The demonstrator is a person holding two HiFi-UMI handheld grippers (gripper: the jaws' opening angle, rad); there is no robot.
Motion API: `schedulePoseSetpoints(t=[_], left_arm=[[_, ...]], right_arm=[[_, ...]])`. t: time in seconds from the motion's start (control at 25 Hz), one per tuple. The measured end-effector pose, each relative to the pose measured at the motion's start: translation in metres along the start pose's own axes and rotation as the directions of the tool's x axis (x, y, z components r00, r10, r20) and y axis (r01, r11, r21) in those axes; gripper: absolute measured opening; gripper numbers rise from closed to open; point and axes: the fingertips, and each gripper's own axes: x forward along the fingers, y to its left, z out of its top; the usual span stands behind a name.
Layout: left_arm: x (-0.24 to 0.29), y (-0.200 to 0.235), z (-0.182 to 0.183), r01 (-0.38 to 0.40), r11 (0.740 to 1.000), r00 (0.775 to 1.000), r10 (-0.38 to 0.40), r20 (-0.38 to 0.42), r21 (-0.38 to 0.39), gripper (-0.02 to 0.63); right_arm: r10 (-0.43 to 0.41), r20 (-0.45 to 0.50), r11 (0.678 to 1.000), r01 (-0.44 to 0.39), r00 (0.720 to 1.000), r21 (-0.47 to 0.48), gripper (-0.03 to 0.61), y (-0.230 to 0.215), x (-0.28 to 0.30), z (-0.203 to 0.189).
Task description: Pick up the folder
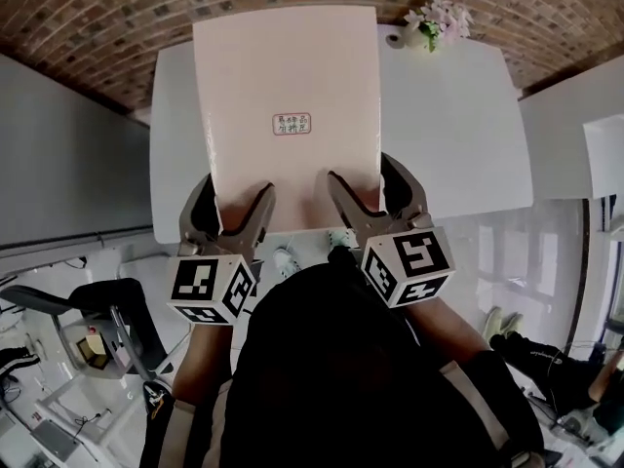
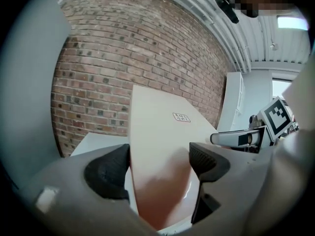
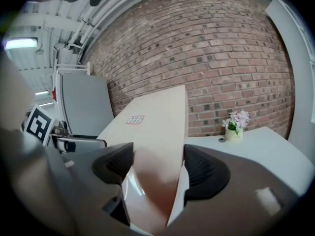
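A pale pink folder with a small printed label is held up over the white table, its face tilted toward the head camera. My left gripper is shut on its near left corner and my right gripper on its near right corner. In the left gripper view the folder runs out from between the jaws of the left gripper. The right gripper view shows the same folder clamped in the right gripper. The folder's near edge is hidden behind the fingers.
A small vase of pale flowers stands at the table's far right corner, also in the right gripper view. A brick wall rises behind the table. A grey partition stands to the left, an office chair at lower left.
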Motion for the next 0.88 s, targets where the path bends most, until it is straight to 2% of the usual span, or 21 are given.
schedulePoseSetpoints(t=[0.2,0.44,0.88], left_arm=[[-0.053,0.017,0.025,-0.065,0.998,0.993,0.063,0.095,0.017,0.387],[-0.109,0.035,0.035,-0.127,0.991,0.98,0.121,0.159,0.031,0.383],[-0.158,0.064,0.009,-0.193,0.981,0.97,0.191,0.154,-0.001,0.383]], right_arm=[[0.068,0.073,0.995,-0.062,0.995,-0.078,0.327,0.05,-0.01,0.026],[0.131,0.123,0.985,-0.116,0.984,-0.124,0.325,0.104,-0.021,0.035],[0.187,0.108,0.976,-0.172,0.976,-0.135,0.324,0.155,-0.022,0.011]])
